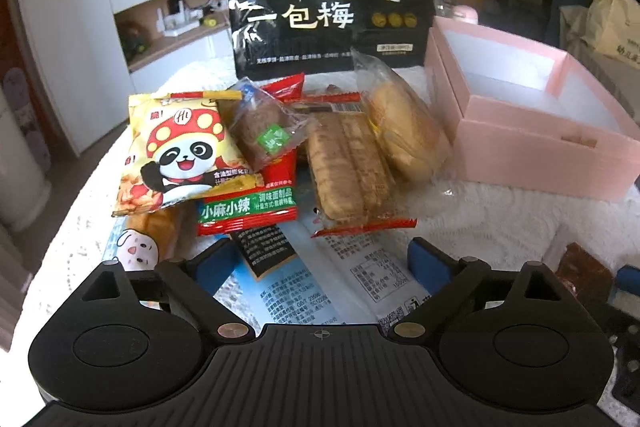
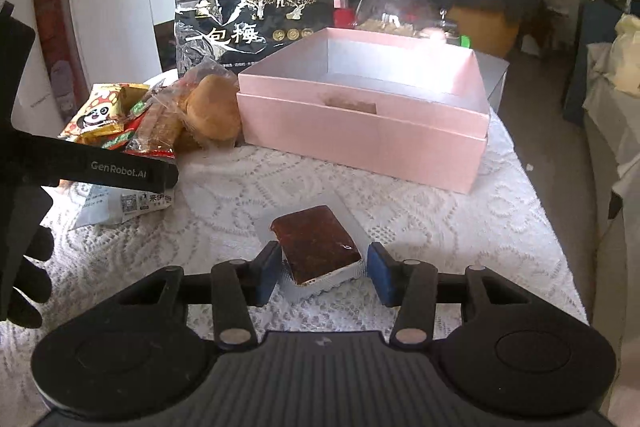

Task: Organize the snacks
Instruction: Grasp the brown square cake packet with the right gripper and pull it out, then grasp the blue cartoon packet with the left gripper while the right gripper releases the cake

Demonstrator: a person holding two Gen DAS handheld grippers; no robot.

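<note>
A white lace cloth (image 1: 500, 215) covers the table, with white shelving behind it at the left. In the left wrist view, the pink box (image 1: 536, 147) sits open and empty at the right, and it serves as the landmark here. Just left of the box lies the heap of snacks: a round bun in clear wrap (image 1: 404, 131) leans closest to it, then a pack of long biscuits (image 1: 352, 167), a red spicy strip packet (image 1: 256, 203), a small brown cake in clear wrap (image 1: 268, 131) and, farthest from the box, a yellow panda bag (image 1: 180, 151). A tall black plum bag (image 1: 328, 3) stands upright behind the heap, beside the box's far left corner. The left gripper (image 1: 320, 259) hangs over a white-and-blue wrapper (image 1: 328, 279) at the heap's near edge, its tongs wide apart and touching nothing.

In the right wrist view, the box (image 2: 360, 131) lies straight ahead, well beyond the right gripper (image 2: 324, 267). A brown cake square in a foil tray (image 2: 316, 247) sits on the cloth between the blue pads (image 2: 380, 275). The left pad meets the tray; whether the right one presses it I cannot tell. The heap lies left of the box, partly behind the other gripper's black body (image 2: 100, 169).
</note>
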